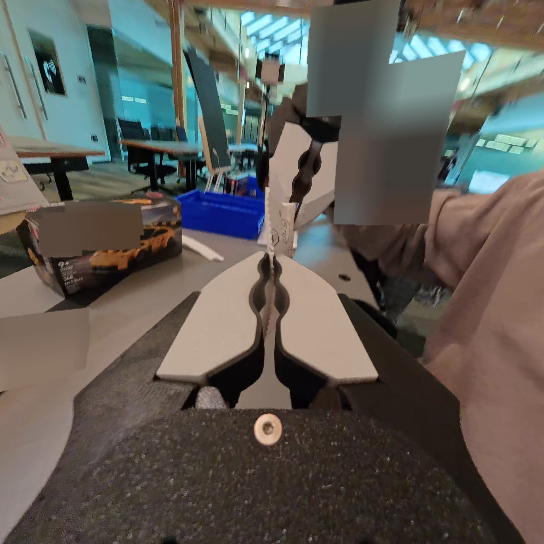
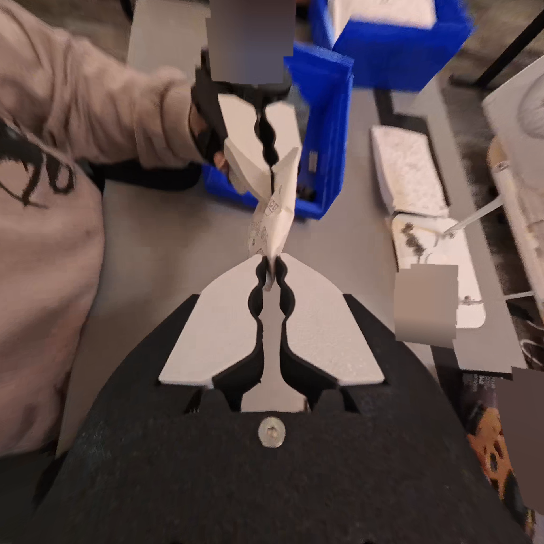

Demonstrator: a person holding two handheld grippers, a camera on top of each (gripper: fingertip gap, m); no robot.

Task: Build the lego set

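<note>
Closest to each camera are its own tongs, and both pairs are closed on the same white paper bag [image 2: 275,217] printed with small brick drawings. Left tongs [image 1: 271,260] pinch the bag's serrated edge; right tongs [image 2: 272,260] pinch the opposite end, so the bag hangs in the air between them, well above the grey counter [image 2: 176,235]. Its long axis runs straight from one pair of tips to the other, and neither hand is nearer than the other. Judging from that, the coming move is a pull apart to tear the bag open, with force along that axis.

Room is mixed. A blue bin [image 2: 323,141] sits just beyond the bag toward the counter's far edge, a second blue bin [image 2: 397,56] behind it. White trays [image 2: 409,173] lie toward the right edge, and the set's box [image 1: 117,250] stands near the left side. Loose bricks could spill onto the bare counter below.
</note>
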